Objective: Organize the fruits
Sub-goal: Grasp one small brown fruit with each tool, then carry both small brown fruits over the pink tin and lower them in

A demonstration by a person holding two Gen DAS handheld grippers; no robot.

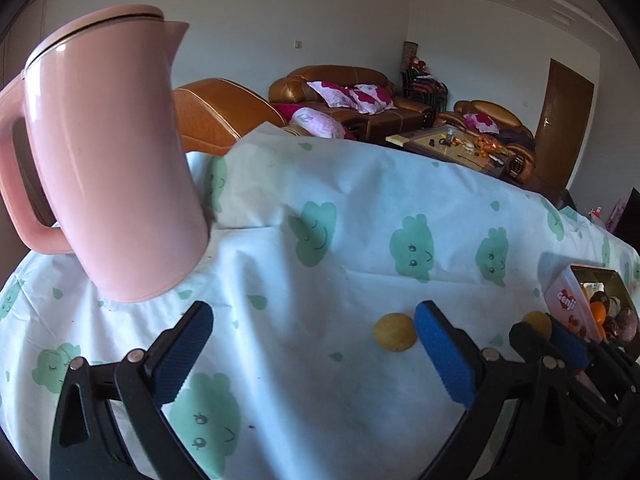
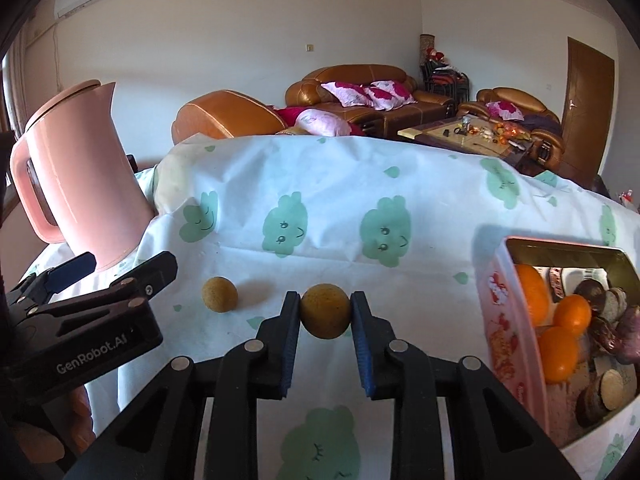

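Fruit: two small round yellow-brown ones lie on the desk (image 2: 400, 168), which has a white cloth w/ green cloud faces over it. The nearer fruit (image 2: 325, 311) sits between the pads of the right claw (image 2: 325, 312), and the blue pads press on it from both sides at about its widest line; it looks to be resting on the cloth or just off it, can't tell which. The second fruit (image 2: 219, 294) lies loose to the left, near but apart. The left claw (image 1: 312, 356) stands spread wide w/ nothing between its pads; in its own view that second fruit lies just by the inner edge of one pad.

The tin box (image 2: 496, 320), pink-sided, stands on the right w/ several oranges (image 2: 572, 314) and some dark round pieces inside. Judging by the task, that's prob. where the fruit goes.

Handling, as a guess: the fruit looks light, firm-skinned, slightly rough and matte, so not esp. slippery. Being a ball, it could roll or pop out if pinched off-centre. The grip across the middle looks right. A hard squeeze might bruise it, so moderate pressure should do. The box rim looks thin and hard, so the fruit should clear it, not knock it.

A pink kettle (image 2: 76, 176) stands far left, well away from the fruit.
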